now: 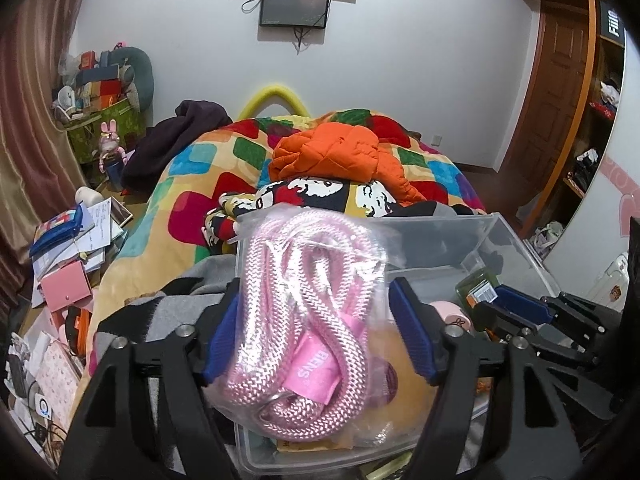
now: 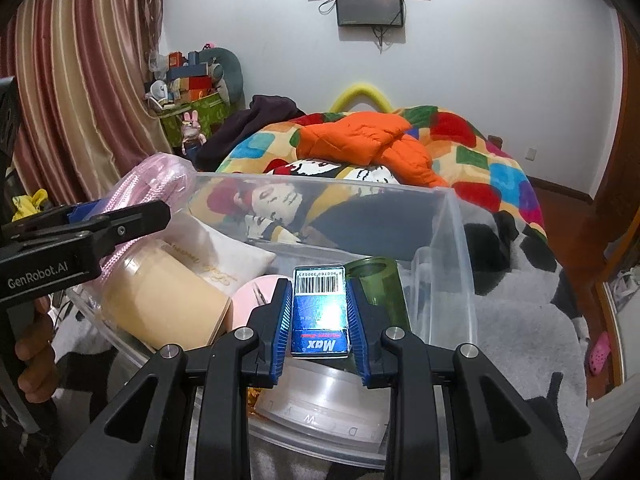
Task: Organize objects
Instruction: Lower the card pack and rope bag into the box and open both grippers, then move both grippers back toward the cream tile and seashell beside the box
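in the left wrist view, the far left shows a striped curtain with loose papers and a pink box scattered on the floor below it. moving right, the left gripper hangs over the near left part of a clear plastic bin. a pink braided rope in a clear bag sits between its blue pads; the left pad lies against the bag, the right pad stands just beside it, so the jaws are spread around the bag rather than pinching it. beyond the bin the bed carries a patchwork quilt and an orange padded jacket. at the right edge of this view the right gripper reaches into the bin near a green container.

in the right wrist view, a hand at the far left grasps the handle of the left gripper, which rests by the pink bag at the bin's left rim. right of it, inside the bin, lie a cream jar on its side, a white pillow-like pouch and a pink round item. next comes the right gripper, pressed close on a blue box marked "max", barcode end facing away, held above the bin's middle. just right of the box stands the green container. a grey fleece blanket lies right of the bin.
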The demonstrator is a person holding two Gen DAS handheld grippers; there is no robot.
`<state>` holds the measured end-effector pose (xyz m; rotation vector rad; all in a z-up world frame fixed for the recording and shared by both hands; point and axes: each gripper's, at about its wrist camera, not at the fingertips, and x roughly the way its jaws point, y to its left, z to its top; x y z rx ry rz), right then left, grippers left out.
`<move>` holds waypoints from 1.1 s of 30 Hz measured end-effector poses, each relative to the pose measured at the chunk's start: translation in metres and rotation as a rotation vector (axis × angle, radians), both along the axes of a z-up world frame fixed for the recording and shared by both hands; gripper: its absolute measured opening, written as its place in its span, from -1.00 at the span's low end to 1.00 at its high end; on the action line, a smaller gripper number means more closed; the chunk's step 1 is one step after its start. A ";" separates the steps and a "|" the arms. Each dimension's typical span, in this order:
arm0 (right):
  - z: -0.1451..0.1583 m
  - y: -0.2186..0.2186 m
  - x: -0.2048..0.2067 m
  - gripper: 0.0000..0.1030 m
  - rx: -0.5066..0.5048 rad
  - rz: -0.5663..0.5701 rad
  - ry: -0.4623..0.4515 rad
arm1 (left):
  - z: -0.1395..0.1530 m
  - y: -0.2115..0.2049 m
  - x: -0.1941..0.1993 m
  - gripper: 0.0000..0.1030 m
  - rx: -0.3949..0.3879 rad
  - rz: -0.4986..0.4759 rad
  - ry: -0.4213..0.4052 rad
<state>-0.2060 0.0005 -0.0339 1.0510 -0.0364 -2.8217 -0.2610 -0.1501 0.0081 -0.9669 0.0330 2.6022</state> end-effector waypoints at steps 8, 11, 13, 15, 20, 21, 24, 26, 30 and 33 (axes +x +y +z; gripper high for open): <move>0.003 0.001 0.003 -0.37 -0.020 0.012 -0.016 | 0.001 0.001 0.003 0.46 -0.014 0.005 0.007; 0.008 0.001 0.008 -0.14 -0.021 0.008 0.003 | 0.004 0.001 0.007 0.53 -0.012 -0.002 0.013; 0.011 0.000 0.012 -0.03 -0.019 0.005 0.017 | 0.005 0.001 0.009 0.57 -0.011 -0.005 0.018; 0.016 -0.001 0.015 0.02 -0.022 0.001 0.029 | 0.008 0.001 0.012 0.58 -0.017 -0.005 0.029; 0.028 -0.004 0.027 0.16 -0.014 -0.006 0.068 | 0.016 0.004 0.027 0.67 -0.033 -0.025 0.076; 0.031 -0.006 0.030 0.17 -0.011 -0.002 0.077 | 0.018 0.005 0.030 0.68 -0.041 -0.029 0.090; 0.039 -0.009 0.039 0.18 -0.004 0.005 0.100 | 0.024 0.010 0.044 0.78 -0.080 -0.038 0.144; 0.045 -0.012 0.046 0.21 -0.003 0.011 0.117 | 0.027 0.012 0.054 0.86 -0.096 -0.041 0.177; 0.052 -0.017 0.060 0.35 -0.002 0.013 0.150 | 0.033 0.011 0.069 0.86 -0.120 -0.039 0.220; 0.054 -0.019 0.069 0.36 -0.002 0.017 0.159 | 0.036 0.005 0.075 0.86 -0.103 -0.042 0.212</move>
